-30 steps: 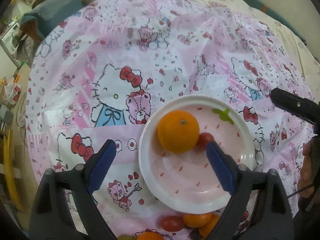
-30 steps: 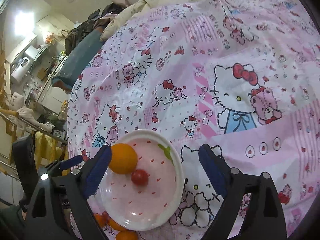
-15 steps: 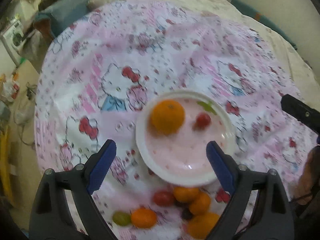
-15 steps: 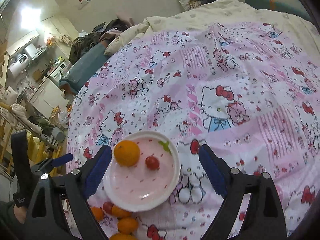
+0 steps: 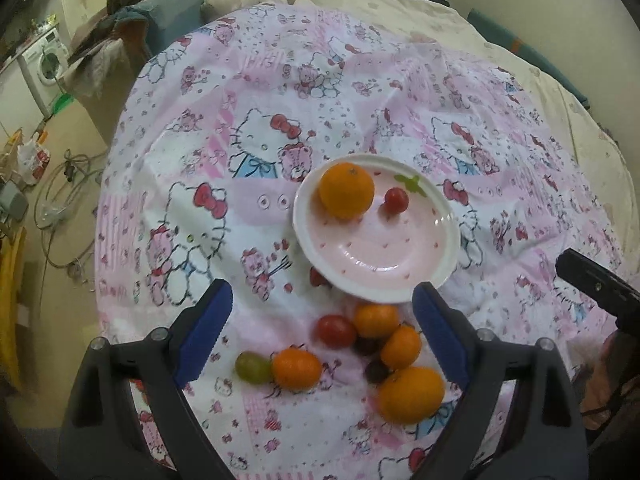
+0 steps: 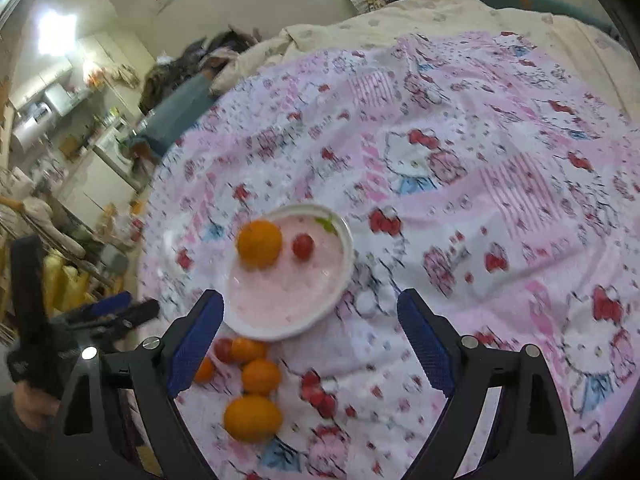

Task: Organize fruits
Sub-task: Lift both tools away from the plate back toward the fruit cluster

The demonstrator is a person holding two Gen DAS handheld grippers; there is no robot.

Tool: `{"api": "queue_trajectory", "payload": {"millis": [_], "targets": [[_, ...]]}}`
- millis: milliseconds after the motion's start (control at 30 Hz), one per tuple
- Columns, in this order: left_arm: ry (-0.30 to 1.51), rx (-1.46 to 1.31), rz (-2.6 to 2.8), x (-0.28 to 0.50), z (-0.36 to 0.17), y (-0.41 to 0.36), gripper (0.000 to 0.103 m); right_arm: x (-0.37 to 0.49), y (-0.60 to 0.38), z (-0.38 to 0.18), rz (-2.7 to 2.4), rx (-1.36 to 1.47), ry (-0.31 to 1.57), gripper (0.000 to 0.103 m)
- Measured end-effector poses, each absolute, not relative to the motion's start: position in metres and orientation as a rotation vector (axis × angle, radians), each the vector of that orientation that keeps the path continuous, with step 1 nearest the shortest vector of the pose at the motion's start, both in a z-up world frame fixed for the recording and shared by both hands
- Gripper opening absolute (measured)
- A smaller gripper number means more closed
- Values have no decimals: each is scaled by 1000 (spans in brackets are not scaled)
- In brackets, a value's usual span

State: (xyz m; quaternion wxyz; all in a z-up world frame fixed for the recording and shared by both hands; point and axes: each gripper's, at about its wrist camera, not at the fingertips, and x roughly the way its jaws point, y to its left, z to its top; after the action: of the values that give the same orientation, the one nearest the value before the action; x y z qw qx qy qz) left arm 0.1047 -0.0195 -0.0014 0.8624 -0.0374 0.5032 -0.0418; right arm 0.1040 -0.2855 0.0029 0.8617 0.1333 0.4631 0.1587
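Left wrist view: the left hand-held gripper [image 5: 320, 324] is hanging above the bed with its fingers spread wide and gripping nothing, framing the loose fruit, probably so the next piece can be chosen. The plate [image 5: 448, 276] is lying on the sheet [image 5: 280, 80], serving as the collecting spot. An orange [image 5: 346, 195] is sitting on the plate's far side, and a cherry tomato [image 5: 396, 200] is resting just beside it. The fruit not yet sorted is clustered just on the near side of the plate: a tomato [image 5: 335, 331], a kumquat [image 5: 376, 320], a second kumquat [image 5: 401, 347], a third [image 5: 297, 369] touching a green grape [image 5: 253, 367], a big orange [image 5: 411, 394], and dark grapes [image 5: 376, 371] tucked between them.

Right wrist view: this picture is blurring. The right hand-held gripper [image 6: 310, 326] is likewise spread and carrying nothing, hovering over the plate's [image 6: 344, 276] near rim. The left hand-held gripper [image 6: 116, 312] is showing well to the plate's left. The task seems barely begun, with most of the fruit lying off the plate.
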Motion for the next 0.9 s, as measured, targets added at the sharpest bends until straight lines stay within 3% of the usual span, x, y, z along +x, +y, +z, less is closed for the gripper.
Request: {"api": "queue_trajectory", "payload": {"millis": [500, 900], "targets": [[1083, -106, -27, 68, -9, -7, 90, 79, -258, -24, 378, 268, 1069, 91], [1122, -193, 67, 79, -22, 13, 90, 88, -240, -69, 453, 342, 1263, 91]]}}
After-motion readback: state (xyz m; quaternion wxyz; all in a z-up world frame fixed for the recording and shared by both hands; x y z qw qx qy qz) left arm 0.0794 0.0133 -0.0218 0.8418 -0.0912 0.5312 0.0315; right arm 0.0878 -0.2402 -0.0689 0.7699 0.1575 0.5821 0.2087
